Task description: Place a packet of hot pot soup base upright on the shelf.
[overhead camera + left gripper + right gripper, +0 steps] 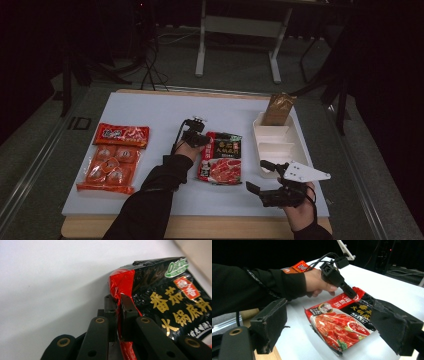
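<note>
Two pads (pixel 125 305) pinching packet edge (pixel 117 282)

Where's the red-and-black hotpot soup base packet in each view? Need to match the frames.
High view: the red-and-black hotpot soup base packet lies at the middle of the white board, beside the left gripper.
Left gripper view: right half, its red corner pinched between the shut jaws.
Right gripper view: centre, flat on the board, between the open right gripper's jaws.
Shared landmark: the left gripper clamped on the packet's corner.

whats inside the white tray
A brown packet stands in the white tray's far end. The nearer compartments look empty, though the right gripper covers the nearest corner.
</note>
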`<state>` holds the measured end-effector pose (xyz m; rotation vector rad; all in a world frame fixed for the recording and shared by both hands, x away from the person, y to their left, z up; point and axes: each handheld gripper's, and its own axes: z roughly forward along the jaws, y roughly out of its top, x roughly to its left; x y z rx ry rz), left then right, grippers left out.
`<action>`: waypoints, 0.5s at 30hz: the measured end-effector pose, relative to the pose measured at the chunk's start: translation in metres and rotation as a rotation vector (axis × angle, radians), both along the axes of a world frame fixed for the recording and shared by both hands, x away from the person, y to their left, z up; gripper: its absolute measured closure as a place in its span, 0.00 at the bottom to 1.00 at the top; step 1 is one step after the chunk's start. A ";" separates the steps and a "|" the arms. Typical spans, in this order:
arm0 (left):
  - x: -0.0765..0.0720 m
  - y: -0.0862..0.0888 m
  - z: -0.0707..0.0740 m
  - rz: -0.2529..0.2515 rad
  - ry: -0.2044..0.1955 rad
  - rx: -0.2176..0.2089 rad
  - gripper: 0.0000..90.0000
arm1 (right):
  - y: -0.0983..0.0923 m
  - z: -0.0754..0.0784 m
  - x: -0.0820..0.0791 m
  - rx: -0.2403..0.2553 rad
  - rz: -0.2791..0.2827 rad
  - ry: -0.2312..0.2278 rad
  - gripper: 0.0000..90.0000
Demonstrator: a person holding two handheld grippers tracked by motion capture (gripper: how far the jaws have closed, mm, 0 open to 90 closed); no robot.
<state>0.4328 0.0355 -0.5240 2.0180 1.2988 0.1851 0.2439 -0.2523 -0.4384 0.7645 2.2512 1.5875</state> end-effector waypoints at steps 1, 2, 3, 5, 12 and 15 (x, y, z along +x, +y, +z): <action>0.000 0.000 0.000 0.000 0.000 0.000 0.96 | 0.000 0.000 0.000 0.001 -0.002 -0.003 0.16; -0.002 0.001 0.003 -0.010 -0.013 0.001 0.96 | 0.000 0.000 0.000 0.001 -0.002 -0.003 0.16; -0.004 0.001 0.005 -0.017 -0.027 0.003 0.96 | -0.001 0.001 0.000 -0.001 -0.006 -0.006 0.16; -0.012 0.003 0.011 -0.015 -0.048 0.000 0.96 | -0.001 0.002 0.000 -0.002 -0.010 -0.005 0.16; -0.024 0.008 0.025 -0.026 -0.078 -0.048 0.97 | -0.001 0.004 -0.002 0.001 -0.027 -0.020 0.16; -0.030 0.007 0.032 -0.033 -0.100 -0.051 0.97 | -0.003 0.006 -0.001 0.005 -0.037 -0.021 0.16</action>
